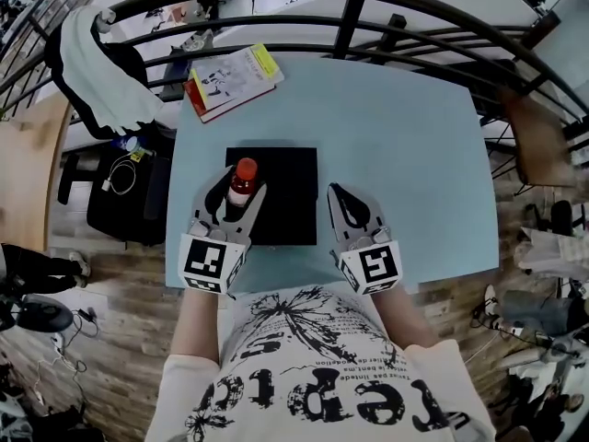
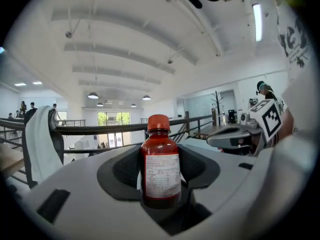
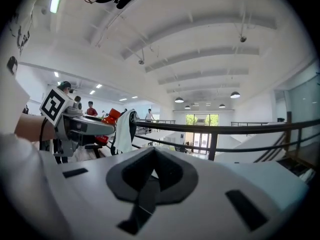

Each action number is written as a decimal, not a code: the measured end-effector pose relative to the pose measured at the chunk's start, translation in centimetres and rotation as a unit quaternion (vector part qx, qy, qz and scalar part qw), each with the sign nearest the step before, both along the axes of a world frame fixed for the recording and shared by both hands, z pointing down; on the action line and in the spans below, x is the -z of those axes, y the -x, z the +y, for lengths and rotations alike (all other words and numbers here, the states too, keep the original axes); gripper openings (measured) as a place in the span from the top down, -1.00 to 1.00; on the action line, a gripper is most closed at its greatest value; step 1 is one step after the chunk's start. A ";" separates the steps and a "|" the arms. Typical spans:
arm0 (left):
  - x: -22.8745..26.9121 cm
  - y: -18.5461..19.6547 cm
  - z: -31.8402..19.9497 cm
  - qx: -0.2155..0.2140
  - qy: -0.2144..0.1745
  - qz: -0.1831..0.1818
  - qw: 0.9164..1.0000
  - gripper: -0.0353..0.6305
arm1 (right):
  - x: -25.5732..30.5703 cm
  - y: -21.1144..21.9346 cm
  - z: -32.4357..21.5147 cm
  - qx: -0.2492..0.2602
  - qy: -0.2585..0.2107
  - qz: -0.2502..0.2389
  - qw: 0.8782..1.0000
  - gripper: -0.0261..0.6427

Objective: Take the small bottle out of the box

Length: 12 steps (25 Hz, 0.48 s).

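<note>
Over the black box (image 1: 293, 205) on the light-blue bench (image 1: 414, 145), left claw (image 1: 241, 191) is clenched on the small bottle (image 1: 244, 177), red cap up, body upright between the jaws. Cannot tell if its base clears the box rim. Right claw (image 1: 335, 192) is clenched, empty, just beside the box's right edge. To do it well: lift straight up, firm grip, no tilt, then carry sideways to bare bench. Right claw could pin the box if it drags.
</note>
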<state>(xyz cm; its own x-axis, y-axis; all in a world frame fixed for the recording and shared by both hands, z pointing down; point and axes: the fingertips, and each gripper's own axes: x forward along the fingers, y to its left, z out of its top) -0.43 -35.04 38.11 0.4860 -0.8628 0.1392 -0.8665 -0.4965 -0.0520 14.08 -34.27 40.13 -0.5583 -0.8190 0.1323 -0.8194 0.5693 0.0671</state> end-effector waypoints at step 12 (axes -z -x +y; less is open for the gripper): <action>3.3 2.8 0.7 0.045 -0.048 0.040 0.997 0.20 | 2.0 0.6 -0.1 -0.001 -0.027 -0.008 1.000 0.89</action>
